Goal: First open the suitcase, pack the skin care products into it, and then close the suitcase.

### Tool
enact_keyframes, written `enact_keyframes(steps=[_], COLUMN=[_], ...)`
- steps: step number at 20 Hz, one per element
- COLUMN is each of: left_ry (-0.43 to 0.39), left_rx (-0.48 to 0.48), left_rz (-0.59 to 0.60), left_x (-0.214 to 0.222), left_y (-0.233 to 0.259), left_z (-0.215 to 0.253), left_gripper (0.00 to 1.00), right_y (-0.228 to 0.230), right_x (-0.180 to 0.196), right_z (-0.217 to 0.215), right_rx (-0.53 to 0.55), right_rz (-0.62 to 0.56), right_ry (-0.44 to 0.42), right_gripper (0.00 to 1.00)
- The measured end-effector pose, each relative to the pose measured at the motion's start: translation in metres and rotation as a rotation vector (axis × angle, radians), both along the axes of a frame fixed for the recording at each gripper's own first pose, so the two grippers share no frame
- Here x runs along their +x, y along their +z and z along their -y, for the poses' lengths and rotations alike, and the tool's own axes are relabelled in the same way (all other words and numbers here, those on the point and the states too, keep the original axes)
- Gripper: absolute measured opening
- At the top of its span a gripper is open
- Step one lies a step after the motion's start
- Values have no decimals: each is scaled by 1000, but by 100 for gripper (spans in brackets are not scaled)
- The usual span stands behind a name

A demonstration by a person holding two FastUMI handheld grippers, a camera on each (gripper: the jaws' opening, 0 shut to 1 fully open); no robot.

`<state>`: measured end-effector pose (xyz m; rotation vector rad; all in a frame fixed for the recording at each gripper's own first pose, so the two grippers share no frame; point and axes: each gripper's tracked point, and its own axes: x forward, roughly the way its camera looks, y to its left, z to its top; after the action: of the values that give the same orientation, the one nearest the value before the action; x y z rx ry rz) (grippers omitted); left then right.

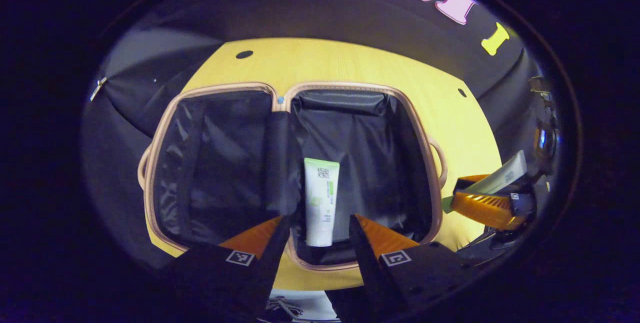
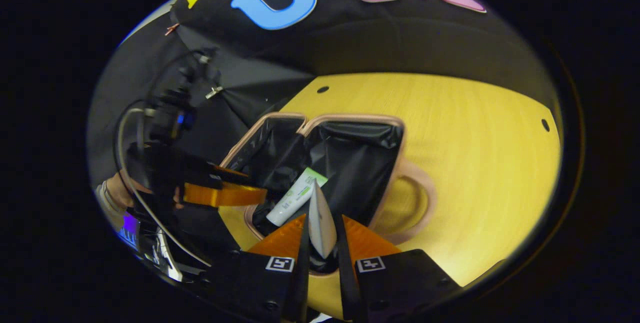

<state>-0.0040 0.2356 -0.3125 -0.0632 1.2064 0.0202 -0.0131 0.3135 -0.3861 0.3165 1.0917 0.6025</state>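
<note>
Inside the suitcase (image 1: pixel 440 203), at 6 o'clock, lies one tube (image 1: pixel 321 202). Left gripper (image 1: pixel 318 233) gapes empty; right gripper (image 2: pixel 322 243) pinches a second tube (image 2: pixel 321 223). Released early, it could clip the rim and land on the counter (image 2: pixel 475 163).

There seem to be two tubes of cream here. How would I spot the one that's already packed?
Start at the yellow table and find the open suitcase with the black lining lying flat on it. In its right half lies the packed tube, white with a green band, flat on the lining and touched by nothing. The other tube is pinched in the right gripper, above the case's edge.
</note>
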Motion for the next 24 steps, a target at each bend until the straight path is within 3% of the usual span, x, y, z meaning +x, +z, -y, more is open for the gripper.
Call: enact_keyframes(steps=[5, 7, 8, 9, 10, 12, 13, 14, 17, 20, 24], left_ry=[145, 216, 250, 282, 315, 390, 418, 448, 540, 647, 731], left_rx=[82, 87, 98, 113, 129, 172, 193, 208, 205, 114, 25], left_rz=[68, 68, 69, 72, 81, 98, 110, 125, 182, 184, 52], left_x=[-29, -44, -50, -55, -56, -61, -61, -61, -35, -5, 8], left_y=[22, 23, 26, 30, 31, 33, 37, 39, 43, 28, -18], left_z=[-100, -133, -151, -168, -184, -220, -237, -256, -309, -331, -350], left_gripper=[79, 79, 79, 80, 80, 84, 88, 88, 88, 88, 88], right_y=[-57, -77, -84, -79, -73, -55, -46, -36, -4, 14, 33], right_x=[-8, -9, -8, -9, -11, -9, -5, -2, 4, 14, 15], right_z=[-37, -36, -31, -34, -44, -46, -41, -38, -19, 14, 49], right_rx=[-98, -178, -222, -220, -184, -171, -174, -166, -138, -157, -181], right_rz=[-205, -219, -202, -191, -187, -131, -90, -59, 6, 54, 72], right_ry=[1, -15, -14, -17, -21, -27, -31, -40, -102, -181, -286], right_gripper=[31, 32, 41, 24, 58, 85, 87, 97, 97, 96, 96])
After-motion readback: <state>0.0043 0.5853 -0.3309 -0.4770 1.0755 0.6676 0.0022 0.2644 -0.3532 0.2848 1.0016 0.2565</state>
